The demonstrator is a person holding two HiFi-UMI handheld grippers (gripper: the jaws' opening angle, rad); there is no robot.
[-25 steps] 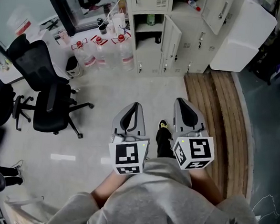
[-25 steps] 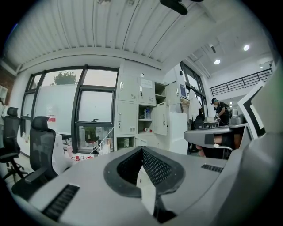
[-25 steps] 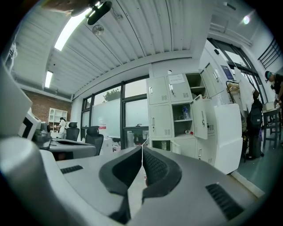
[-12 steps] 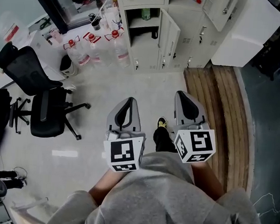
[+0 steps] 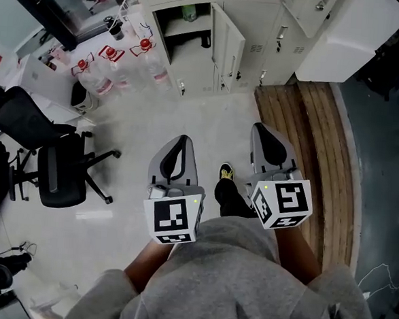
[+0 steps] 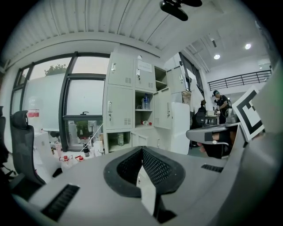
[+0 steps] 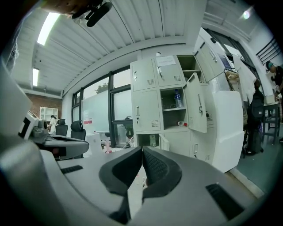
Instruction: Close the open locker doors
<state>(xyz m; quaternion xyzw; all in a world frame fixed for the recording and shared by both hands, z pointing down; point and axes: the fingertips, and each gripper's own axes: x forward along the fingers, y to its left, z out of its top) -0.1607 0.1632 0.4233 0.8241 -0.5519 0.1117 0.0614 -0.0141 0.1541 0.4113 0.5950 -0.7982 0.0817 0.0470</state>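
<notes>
Hanging side by side in front of the person's grey sweater (image 5: 231, 287), both tongs point toward the lockers (image 5: 259, 30) at the top of the head view.

The left tongs (image 5: 182, 139) are fully closed. In the left gripper view the two black ribbed pads (image 6: 157, 167) meet along one line, and nothing is between them. The right tongs (image 5: 261, 128) are in the same state: its pads (image 7: 154, 170) press on each other (no gap shows at the tip) and they hold nothing. Neither of the tongs touches anything, and both are well apart from the lockers, over the pale floor (image 5: 209, 122).

In the right gripper view, three doors of one locker column stand open. The upper door (image 7: 210, 55) is swung out to the right, and the middle door (image 7: 196, 103) hangs open beside a shelf with a bottle (image 7: 177, 99). The small bottom door (image 7: 164, 142) is open too. In the head view this bottom door shows as a white panel turned out toward the person.

Left of the lockers stand several water jugs (image 5: 110, 77) with red caps, and a black office chair (image 5: 59, 173) is further left. A wooden platform (image 5: 309, 149) lies on the right, before a white cabinet (image 5: 347, 39).
</notes>
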